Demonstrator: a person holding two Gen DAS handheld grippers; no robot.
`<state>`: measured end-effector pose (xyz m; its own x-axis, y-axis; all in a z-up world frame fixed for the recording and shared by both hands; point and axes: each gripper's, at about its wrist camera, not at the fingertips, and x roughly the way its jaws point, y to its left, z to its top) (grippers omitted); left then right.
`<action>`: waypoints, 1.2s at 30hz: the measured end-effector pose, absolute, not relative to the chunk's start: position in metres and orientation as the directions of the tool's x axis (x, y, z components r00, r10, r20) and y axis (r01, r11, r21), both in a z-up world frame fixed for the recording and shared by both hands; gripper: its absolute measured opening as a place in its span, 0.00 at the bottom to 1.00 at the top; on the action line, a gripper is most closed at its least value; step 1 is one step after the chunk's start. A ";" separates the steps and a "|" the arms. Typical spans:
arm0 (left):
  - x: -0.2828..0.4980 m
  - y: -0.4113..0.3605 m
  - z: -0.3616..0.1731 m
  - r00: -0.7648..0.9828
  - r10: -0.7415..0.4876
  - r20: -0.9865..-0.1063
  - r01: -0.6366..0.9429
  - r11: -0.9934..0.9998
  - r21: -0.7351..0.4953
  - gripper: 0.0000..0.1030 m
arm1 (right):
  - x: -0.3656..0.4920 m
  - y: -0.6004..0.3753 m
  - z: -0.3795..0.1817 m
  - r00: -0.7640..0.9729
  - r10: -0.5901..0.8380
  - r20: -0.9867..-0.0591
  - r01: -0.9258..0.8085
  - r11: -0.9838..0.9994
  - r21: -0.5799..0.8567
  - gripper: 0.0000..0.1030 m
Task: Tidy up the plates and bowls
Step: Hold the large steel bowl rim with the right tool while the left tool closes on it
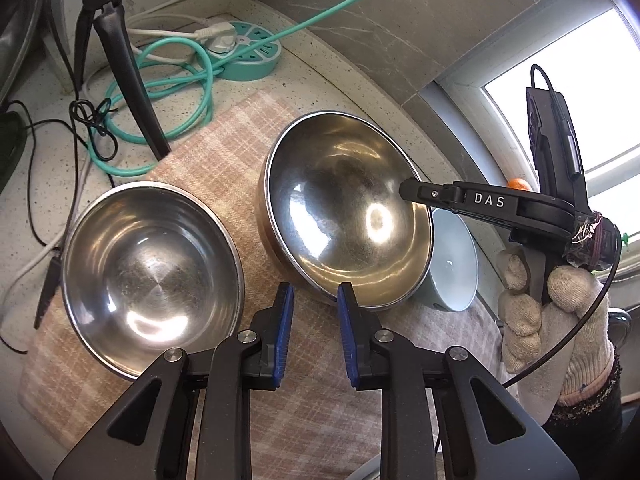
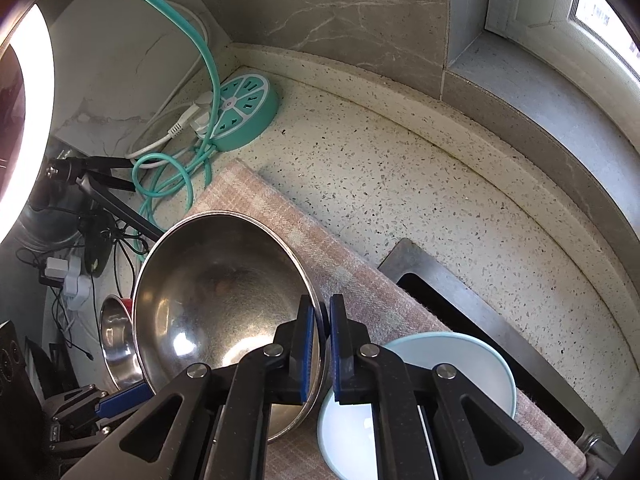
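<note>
Two steel bowls sit over a pink plaid mat (image 1: pixel 224 148). The left steel bowl (image 1: pixel 148 272) rests flat. The right steel bowl (image 1: pixel 344 216) is tilted up, held by its far rim in my right gripper (image 1: pixel 404 192). In the right wrist view my right gripper (image 2: pixel 322 316) is shut on that bowl's rim (image 2: pixel 224 304). A pale blue bowl (image 1: pixel 456 268) stands behind it, also in the right wrist view (image 2: pixel 452 364). My left gripper (image 1: pixel 314 300) is open and empty, just in front of the tilted bowl's near rim.
A teal round power strip (image 1: pixel 248 52) with a coiled teal cable (image 1: pixel 160 92) lies at the back corner. A black tripod leg (image 1: pixel 124 68) stands by the mat. A sink edge (image 2: pixel 472 292) lies to the right. The wall and window sill close the back.
</note>
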<state>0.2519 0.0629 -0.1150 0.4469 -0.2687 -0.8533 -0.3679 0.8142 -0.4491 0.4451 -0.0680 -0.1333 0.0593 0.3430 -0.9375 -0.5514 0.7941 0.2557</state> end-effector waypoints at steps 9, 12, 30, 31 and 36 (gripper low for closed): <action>0.257 0.066 -0.118 0.467 -0.244 -0.850 -0.379 0.813 -0.442 0.16 | 0.444 -0.066 -0.132 0.068 0.333 -0.940 -0.563 0.791 0.239 0.06; 0.257 0.068 -0.117 0.465 -0.244 -0.851 -0.375 0.816 -0.440 0.15 | 0.444 -0.067 -0.132 0.063 0.337 -0.939 -0.559 0.792 0.247 0.06; 0.259 0.062 -0.116 0.464 -0.243 -0.852 -0.350 0.833 -0.428 0.11 | 0.444 -0.069 -0.130 0.062 0.326 -0.943 -0.552 0.799 0.240 0.06; 0.259 0.063 -0.116 0.465 -0.243 -0.851 -0.349 0.834 -0.428 0.11 | 0.444 -0.069 -0.130 0.060 0.326 -0.943 -0.553 0.798 0.241 0.06; 0.261 0.064 -0.115 0.451 -0.245 -0.858 -0.334 0.845 -0.417 0.10 | 0.443 -0.069 -0.131 0.060 0.317 -0.947 -0.560 0.796 0.231 0.05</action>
